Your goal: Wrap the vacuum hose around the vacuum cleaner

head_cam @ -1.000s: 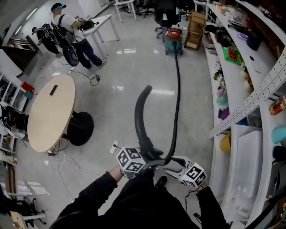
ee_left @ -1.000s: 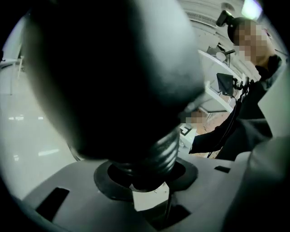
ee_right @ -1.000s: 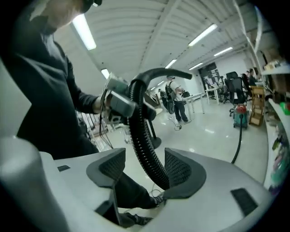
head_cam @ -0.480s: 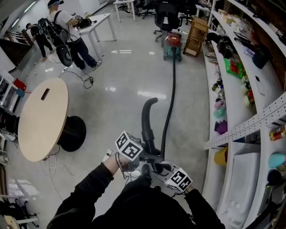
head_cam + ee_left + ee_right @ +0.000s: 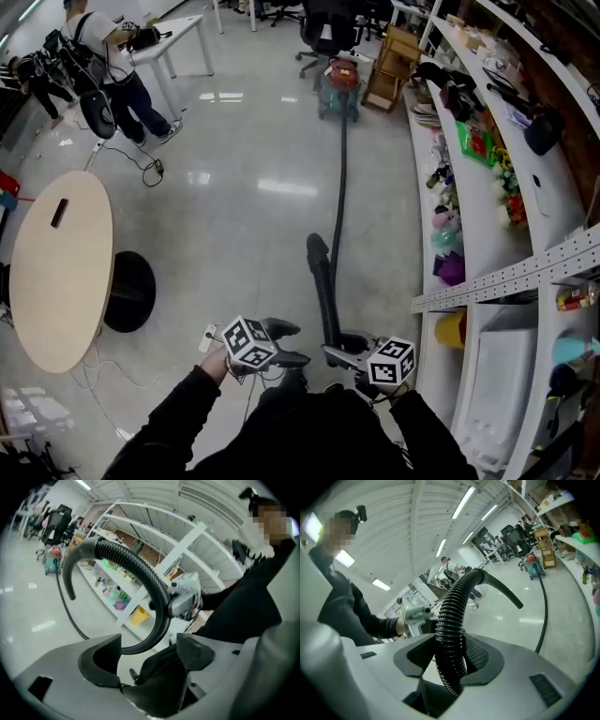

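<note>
Light, springy ribbed vacuum hose [image 5: 455, 603], best held on its ribs, is clamped in right tool [image 5: 451, 657]; left tool [image 5: 149, 644] has just opened, empty.

Mostly black, white, red and green

The ribbed vacuum hose [image 5: 324, 291] is black; the vacuum cleaner [image 5: 339, 86] is red above, green below. The left tool [image 5: 284, 342] and the right tool [image 5: 339, 351] carry white cubes with black square markers.
</note>
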`<state>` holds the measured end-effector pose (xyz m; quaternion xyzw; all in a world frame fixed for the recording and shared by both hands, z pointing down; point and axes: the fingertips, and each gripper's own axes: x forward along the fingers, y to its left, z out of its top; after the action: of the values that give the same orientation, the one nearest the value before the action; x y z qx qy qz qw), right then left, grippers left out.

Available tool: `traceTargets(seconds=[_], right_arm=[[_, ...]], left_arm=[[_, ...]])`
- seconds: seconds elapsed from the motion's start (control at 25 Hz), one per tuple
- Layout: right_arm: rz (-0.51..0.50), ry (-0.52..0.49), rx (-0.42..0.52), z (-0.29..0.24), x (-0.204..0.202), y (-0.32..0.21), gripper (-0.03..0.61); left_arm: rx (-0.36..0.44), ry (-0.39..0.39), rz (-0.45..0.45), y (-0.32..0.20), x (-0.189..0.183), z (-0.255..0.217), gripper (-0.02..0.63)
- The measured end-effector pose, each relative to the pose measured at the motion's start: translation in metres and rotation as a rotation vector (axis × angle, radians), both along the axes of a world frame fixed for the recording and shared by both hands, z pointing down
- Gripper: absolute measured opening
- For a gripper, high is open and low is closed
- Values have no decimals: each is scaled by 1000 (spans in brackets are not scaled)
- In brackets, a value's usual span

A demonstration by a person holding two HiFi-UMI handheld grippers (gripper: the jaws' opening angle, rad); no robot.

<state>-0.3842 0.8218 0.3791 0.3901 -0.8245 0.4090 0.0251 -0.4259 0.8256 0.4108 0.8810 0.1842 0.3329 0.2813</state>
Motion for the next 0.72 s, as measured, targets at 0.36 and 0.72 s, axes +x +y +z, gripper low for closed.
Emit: traceTargets(seconds=[0.36,0.72], right_arm=[[168,-343,-64,-48,62,-75,186],[113,-600,-85,-64,131,-147,186]], left_arm=[[384,147,-8,11,88,38,359],[242,93,-62,-33,150,46,179]])
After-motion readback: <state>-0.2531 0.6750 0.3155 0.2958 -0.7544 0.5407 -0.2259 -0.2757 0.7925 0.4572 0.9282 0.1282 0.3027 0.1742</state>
